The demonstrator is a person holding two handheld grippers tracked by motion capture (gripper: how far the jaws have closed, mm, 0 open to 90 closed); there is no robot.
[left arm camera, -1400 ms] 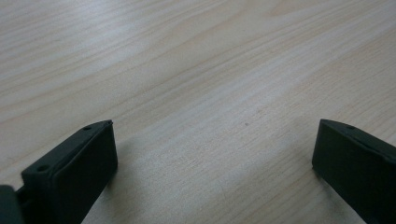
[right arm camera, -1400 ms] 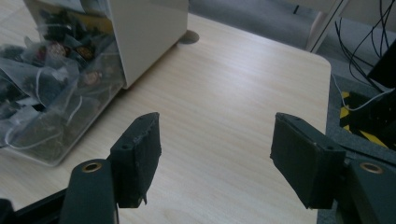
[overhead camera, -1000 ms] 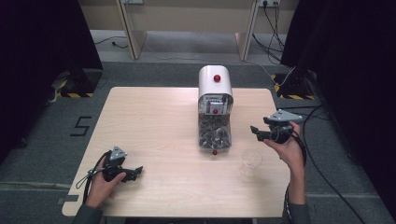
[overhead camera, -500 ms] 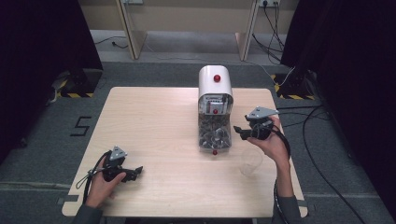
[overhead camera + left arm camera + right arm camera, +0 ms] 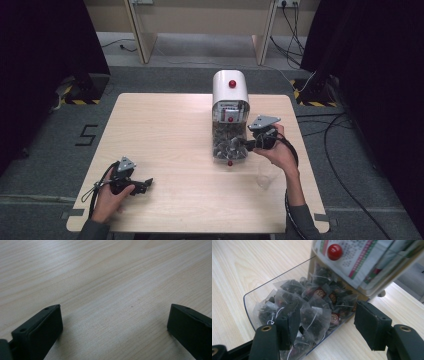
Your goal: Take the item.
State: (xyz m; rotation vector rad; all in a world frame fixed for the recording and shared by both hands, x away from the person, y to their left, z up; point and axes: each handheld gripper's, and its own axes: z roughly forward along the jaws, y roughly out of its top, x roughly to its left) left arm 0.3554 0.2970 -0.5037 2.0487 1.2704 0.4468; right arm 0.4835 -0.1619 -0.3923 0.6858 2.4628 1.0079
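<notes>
— What is that white box with the round top and red knob [image 5: 230, 89] on the light wooden table [image 5: 165, 130]?

— It holds tea bags. It stands near the far edge of the table, a bit toward the right side. Its long side runs from the far edge toward the near edge. Its clear plastic tray [image 5: 254, 298] points at the near edge.

— What is in the tray?

— Lots of see-through tea bags [image 5: 312, 307] with dark tea, strings and little red tags, all piled up.

— Where is the right gripper [image 5: 248, 145]?

— Right at the tray. Its jaws are spread wide. One jaw is in among the bags, one is outside.

— And the left gripper [image 5: 146, 184]?

— Near the left near corner, low over bare wood. Its jaws are wide apart and hold nothing.

— Anything else?

— A clear plastic cup [image 5: 265, 175] stands near the right edge, just beside the right hand [image 5: 278, 152].
</notes>
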